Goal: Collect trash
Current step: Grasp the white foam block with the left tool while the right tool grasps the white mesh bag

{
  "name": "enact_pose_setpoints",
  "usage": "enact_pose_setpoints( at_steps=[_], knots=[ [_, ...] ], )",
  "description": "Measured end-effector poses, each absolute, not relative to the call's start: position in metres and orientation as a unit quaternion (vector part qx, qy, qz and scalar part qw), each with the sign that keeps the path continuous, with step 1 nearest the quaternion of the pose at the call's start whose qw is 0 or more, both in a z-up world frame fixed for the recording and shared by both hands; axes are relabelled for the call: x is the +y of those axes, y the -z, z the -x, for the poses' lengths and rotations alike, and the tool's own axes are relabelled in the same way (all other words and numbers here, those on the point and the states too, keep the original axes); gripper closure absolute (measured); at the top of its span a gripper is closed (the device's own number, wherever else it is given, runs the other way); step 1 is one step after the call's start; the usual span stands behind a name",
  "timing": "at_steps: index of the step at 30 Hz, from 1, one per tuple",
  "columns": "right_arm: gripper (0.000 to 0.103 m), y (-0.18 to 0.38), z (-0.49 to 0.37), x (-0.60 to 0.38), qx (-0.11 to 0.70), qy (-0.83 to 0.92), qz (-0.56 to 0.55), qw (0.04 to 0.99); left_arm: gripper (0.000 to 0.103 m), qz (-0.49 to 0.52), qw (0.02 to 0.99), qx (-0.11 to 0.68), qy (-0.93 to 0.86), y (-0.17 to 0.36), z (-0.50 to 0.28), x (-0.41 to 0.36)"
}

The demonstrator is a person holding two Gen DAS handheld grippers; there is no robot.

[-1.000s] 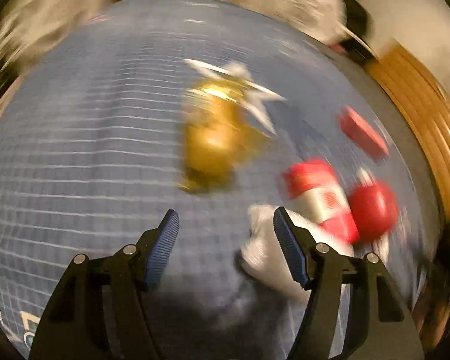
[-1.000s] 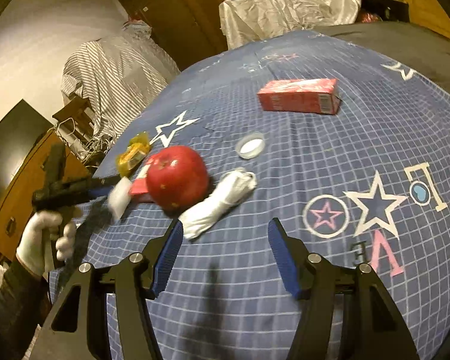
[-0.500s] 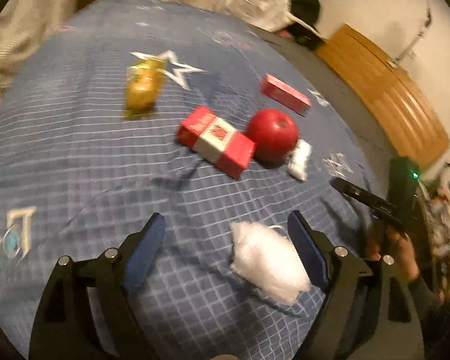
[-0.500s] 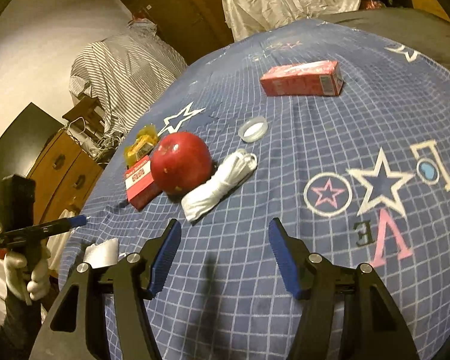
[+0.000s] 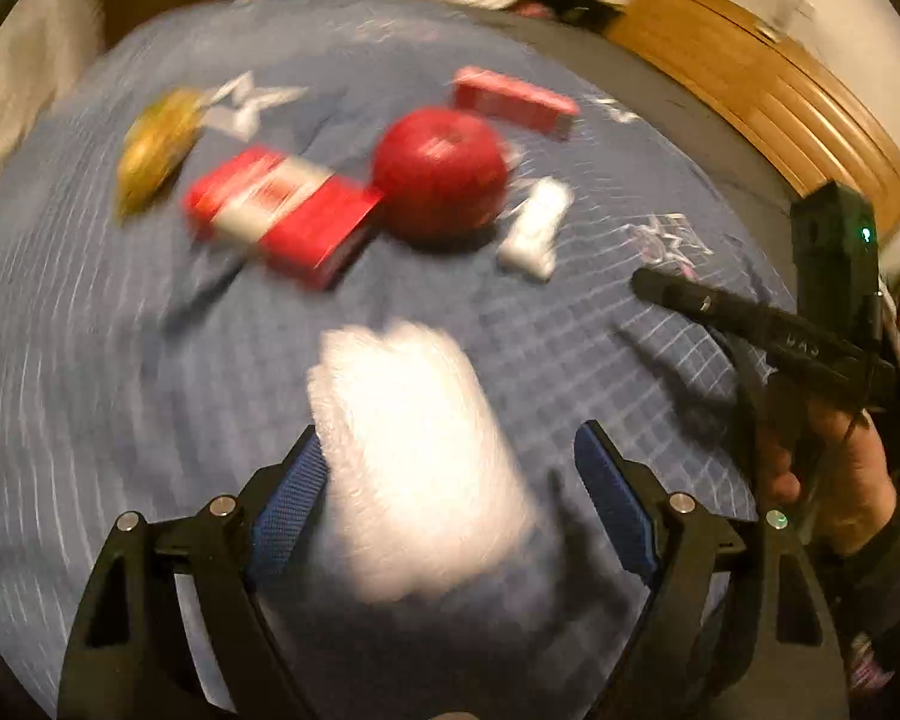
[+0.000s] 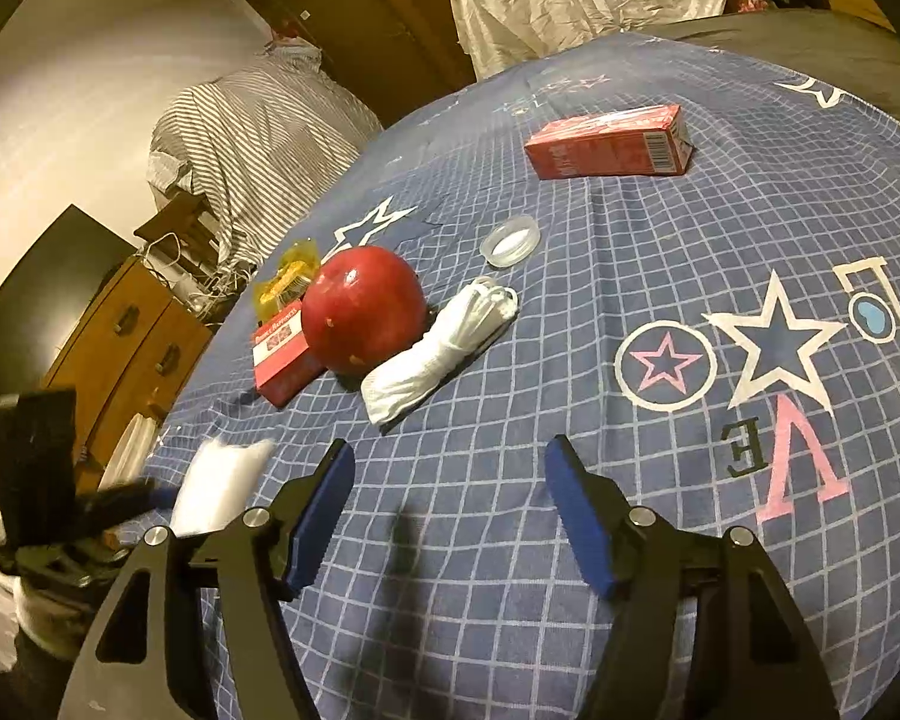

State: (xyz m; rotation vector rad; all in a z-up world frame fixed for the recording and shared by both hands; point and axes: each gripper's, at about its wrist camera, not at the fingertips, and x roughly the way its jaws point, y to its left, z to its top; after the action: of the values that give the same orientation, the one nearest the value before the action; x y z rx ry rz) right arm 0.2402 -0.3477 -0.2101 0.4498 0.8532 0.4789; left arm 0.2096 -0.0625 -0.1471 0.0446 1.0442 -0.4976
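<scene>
A: Left gripper?
B: Jaws spread wide, just been opening. White crumpled wad between them, against the left pad, clear of the right one. Blurred; unclear whether resting on the blue checked bedspread or loose in the air.
A: Right gripper?
B: Also apart, just been opening, nothing between, only bedspread below.
A: Other items?
B: Red apple mid-bed, touching red-and-white box on one side, rolled white bundle on the other. Yellow wrapper behind the box. Clear round lid beyond the bundle, long red carton farther back.
</scene>
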Motion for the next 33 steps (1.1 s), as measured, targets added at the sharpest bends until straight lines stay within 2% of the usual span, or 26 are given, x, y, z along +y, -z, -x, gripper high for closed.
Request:
enact_pose_setpoints(
  at_steps=[2, 5, 10, 12, 14, 17, 21, 23, 28, 29, 31, 33],
  knots=[
    [0.036, 0.211, -0.24, -0.35, 0.404, -0.232, -0.223, 0.856, 0.023, -0.041, 0.852, 0.476, 0.211, 0.143, -0.213, -0.067],
    [0.036, 0.211, -0.24, -0.351, 0.404, -0.231, -0.223, 0.856, 0.023, 0.005, 0.857, 0.478, 0.194, 0.144, -0.209, -0.061],
    [0.035, 0.2, -0.246, -0.34, 0.417, -0.216, -0.225, 0.854, 0.023, -0.024, 0.863, 0.483, 0.148, 0.159, -0.205, -0.065],
    [0.035, 0.194, -0.251, -0.332, 0.418, -0.204, -0.223, 0.857, 0.028, -0.031, 0.867, 0.479, 0.135, 0.16, -0.211, -0.07],
    [0.035, 0.19, -0.259, -0.324, 0.42, -0.194, -0.232, 0.855, 0.043, -0.037, 0.868, 0.48, 0.123, 0.162, -0.216, -0.071],
    [0.037, 0.191, -0.276, -0.309, 0.435, -0.173, -0.234, 0.852, 0.051, -0.034, 0.869, 0.48, 0.113, 0.165, -0.222, -0.069],
    [0.052, 0.205, -0.298, -0.295, 0.462, -0.139, -0.215, 0.849, 0.051, -0.044, 0.87, 0.477, 0.114, 0.167, -0.221, -0.07],
    [0.055, 0.206, -0.303, -0.291, 0.463, -0.133, -0.208, 0.851, 0.051, -0.045, 0.871, 0.475, 0.115, 0.167, -0.217, -0.067],
    [0.07, 0.204, -0.308, -0.285, 0.464, -0.153, -0.179, 0.854, 0.052, -0.04, 0.872, 0.474, 0.119, 0.168, -0.216, -0.066],
    [0.077, 0.199, -0.305, -0.286, 0.46, -0.16, -0.171, 0.856, 0.053, -0.034, 0.871, 0.474, 0.121, 0.167, -0.215, -0.064],
    [0.082, 0.179, -0.29, -0.288, 0.452, -0.185, -0.125, 0.864, 0.053, -0.031, 0.871, 0.475, 0.124, 0.165, -0.213, -0.061],
    [0.082, 0.164, -0.273, -0.292, 0.454, -0.208, -0.058, 0.865, 0.053, -0.031, 0.87, 0.475, 0.126, 0.162, -0.211, -0.059]
  ],
)
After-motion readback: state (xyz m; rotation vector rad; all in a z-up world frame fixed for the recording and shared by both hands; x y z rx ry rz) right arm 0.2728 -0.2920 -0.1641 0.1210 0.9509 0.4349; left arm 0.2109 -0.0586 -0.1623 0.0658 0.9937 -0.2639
